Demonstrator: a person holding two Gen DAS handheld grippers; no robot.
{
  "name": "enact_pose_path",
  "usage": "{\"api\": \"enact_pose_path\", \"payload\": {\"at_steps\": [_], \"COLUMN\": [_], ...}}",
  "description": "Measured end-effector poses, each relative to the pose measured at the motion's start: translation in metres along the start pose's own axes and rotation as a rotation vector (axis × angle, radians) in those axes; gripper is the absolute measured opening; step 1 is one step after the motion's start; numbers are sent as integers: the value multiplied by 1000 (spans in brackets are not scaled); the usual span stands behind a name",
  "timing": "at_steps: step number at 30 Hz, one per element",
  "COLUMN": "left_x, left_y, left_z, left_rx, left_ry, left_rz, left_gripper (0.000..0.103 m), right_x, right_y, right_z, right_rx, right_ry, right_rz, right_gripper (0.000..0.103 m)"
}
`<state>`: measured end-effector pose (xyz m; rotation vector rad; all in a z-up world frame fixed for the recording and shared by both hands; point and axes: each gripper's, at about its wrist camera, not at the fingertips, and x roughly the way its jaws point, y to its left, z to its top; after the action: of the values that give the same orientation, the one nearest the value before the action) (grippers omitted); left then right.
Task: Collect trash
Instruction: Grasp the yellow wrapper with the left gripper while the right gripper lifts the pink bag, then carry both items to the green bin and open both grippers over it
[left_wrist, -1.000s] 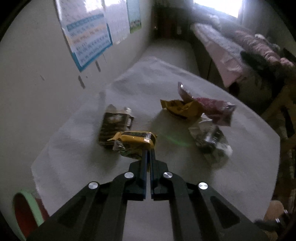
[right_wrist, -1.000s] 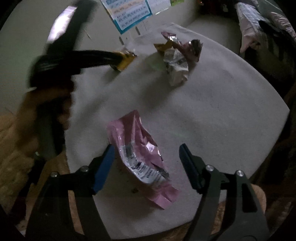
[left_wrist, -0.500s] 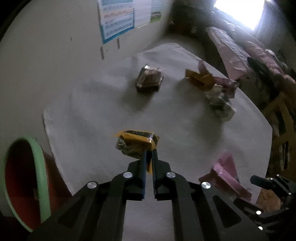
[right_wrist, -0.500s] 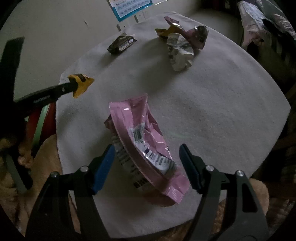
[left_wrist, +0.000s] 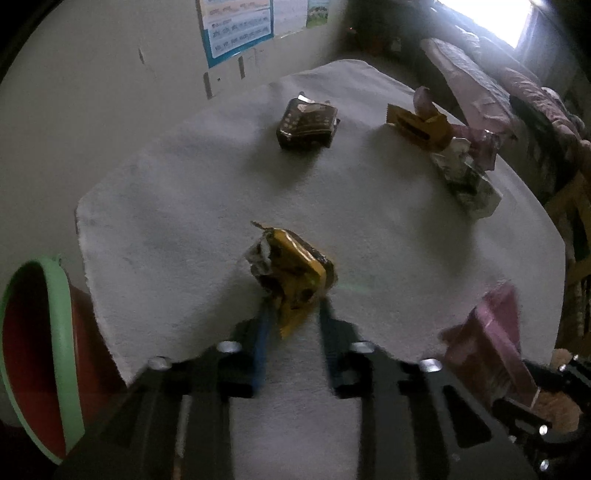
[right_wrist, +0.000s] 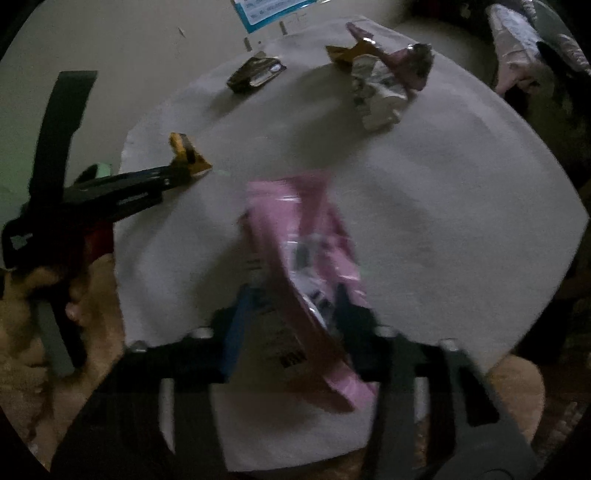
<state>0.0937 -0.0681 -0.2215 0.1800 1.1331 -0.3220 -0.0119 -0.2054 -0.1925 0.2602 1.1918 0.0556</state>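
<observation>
Left wrist view: left gripper (left_wrist: 291, 314) over the near edge of the white cloth (left_wrist: 369, 206). Its jaws have just been opening; the yellow wrapper (left_wrist: 291, 273) sits between the tips, pads apparently no longer pressing it, though blur makes contact hard to judge. Green-rimmed bin (left_wrist: 55, 369) low at left. Dark wrapper (left_wrist: 306, 123) and a heap of wrappers (left_wrist: 454, 147) lie farther back on the cloth. Pink bag (left_wrist: 498, 343) at right.

Right wrist view: right gripper (right_wrist: 295, 306), jaws just been closing around the pink bag (right_wrist: 306, 258); blurred, so I cannot tell whether the pads pinch it. Left gripper (right_wrist: 173, 173) at left with the yellow wrapper (right_wrist: 186, 155).
</observation>
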Motion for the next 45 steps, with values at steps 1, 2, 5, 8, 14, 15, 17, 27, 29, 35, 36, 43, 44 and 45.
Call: {"api": "enact_pose_path", "payload": {"at_steps": [1, 2, 5, 8, 14, 15, 17, 27, 29, 35, 36, 43, 44, 45], "left_x": [-2, -4, -22, -53, -119, -128, -146, -199, -204, -215, -216, -222, -222, -223], "left_y": [-1, 0, 6, 18, 45, 48, 56, 86, 91, 100, 100, 104, 105, 106], "left_z": [0, 0, 0, -1, -5, -6, -8, -27, -28, -33, -33, -36, -36, -37], "left_rx": [1, 2, -14, -48, -82, -85, -89, -149, -163, -183, -184, -192, -193, -195], "left_ry": [-9, -17, -64, -134, -278, -296, -333, -436, -445, -471, -475, -492, -493, -495], "left_rz": [2, 2, 14, 34, 95, 102, 120, 175, 179, 189, 190, 210, 213, 217], "left_gripper": [14, 12, 3, 3, 3, 3, 3, 3, 3, 3, 3, 3, 4, 4], "right_x": [-1, -1, -6, -16, -41, -45, -53, -79, -85, -97, -99, -107, -108, -108], "right_y": [2, 4, 6, 10, 36, 43, 57, 113, 120, 130, 131, 142, 144, 145], "right_z": [0, 1, 2, 9, 29, 32, 39, 52, 53, 53, 53, 57, 58, 59], "right_rx": [-6, -13, -5, 0, -38, -47, -67, -164, -175, -197, -200, -222, -226, -228], "right_ry": [-2, -4, -20, -49, -125, -137, -160, -232, -248, -276, -280, -304, -306, -308], "right_rz": [-5, -1, 38, 56, 97, 107, 125, 153, 154, 158, 159, 165, 167, 167], "right_gripper": [37, 35, 34, 34, 34, 34, 34, 34, 34, 34, 34, 34, 34, 34]}}
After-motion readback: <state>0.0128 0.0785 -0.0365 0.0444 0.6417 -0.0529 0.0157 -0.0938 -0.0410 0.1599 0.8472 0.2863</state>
